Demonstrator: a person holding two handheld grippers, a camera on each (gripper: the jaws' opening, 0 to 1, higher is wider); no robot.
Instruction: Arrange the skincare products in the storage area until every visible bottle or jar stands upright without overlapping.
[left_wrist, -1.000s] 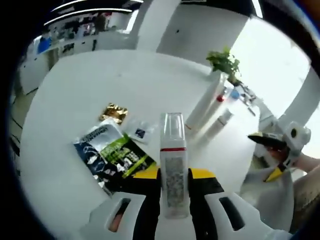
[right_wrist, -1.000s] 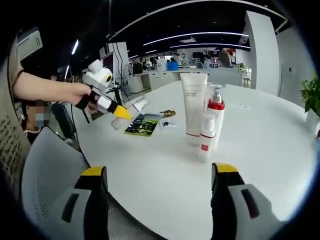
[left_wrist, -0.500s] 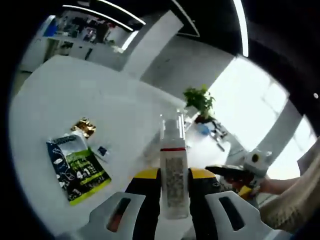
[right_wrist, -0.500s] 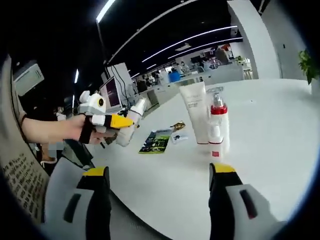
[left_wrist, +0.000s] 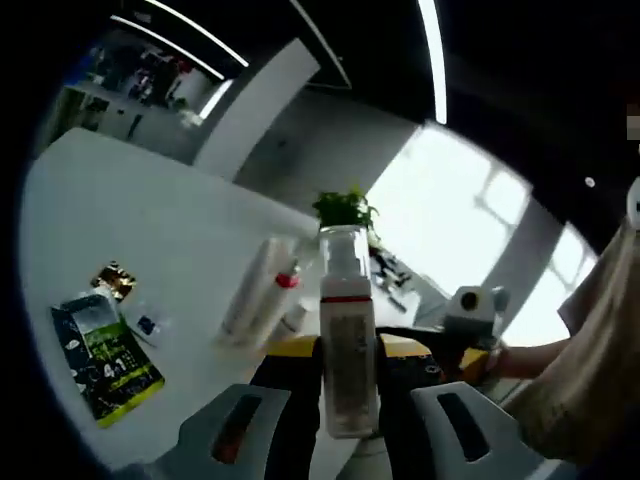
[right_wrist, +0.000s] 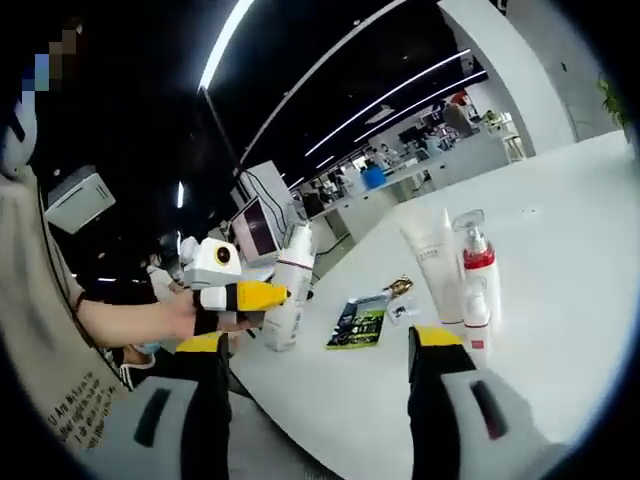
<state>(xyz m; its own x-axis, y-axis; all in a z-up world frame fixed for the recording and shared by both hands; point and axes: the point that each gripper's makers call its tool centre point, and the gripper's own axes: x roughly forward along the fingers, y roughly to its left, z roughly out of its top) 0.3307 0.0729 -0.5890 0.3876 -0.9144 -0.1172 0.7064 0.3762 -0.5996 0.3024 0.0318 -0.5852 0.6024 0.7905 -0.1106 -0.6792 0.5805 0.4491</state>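
My left gripper (left_wrist: 345, 352) is shut on a white bottle (left_wrist: 345, 300) with a clear cap and a red band, held upright above the white table (left_wrist: 150, 210). In the right gripper view that bottle (right_wrist: 290, 290) stands in the left gripper (right_wrist: 270, 297), left of the others. A white tube (right_wrist: 432, 265), a red-collared pump bottle (right_wrist: 477, 268) and a small white bottle (right_wrist: 476, 325) stand together on the table (right_wrist: 560, 230). The tube (left_wrist: 252, 290) and pump bottle (left_wrist: 283, 292) also stand beyond my held bottle. My right gripper (right_wrist: 320, 345) is open, empty, well short of them.
A green-and-black sachet (left_wrist: 100, 350), a small clear sachet (left_wrist: 148, 325) and a gold sachet (left_wrist: 112, 280) lie flat on the table's left part. A potted plant (left_wrist: 345, 210) stands at the far edge. A person's sleeve (left_wrist: 580, 380) is at the right.
My left gripper has raised the bottle and turned it upright, away from the sachets and nearer the standing group. The right gripper's view has tilted upward; its jaws stay open.
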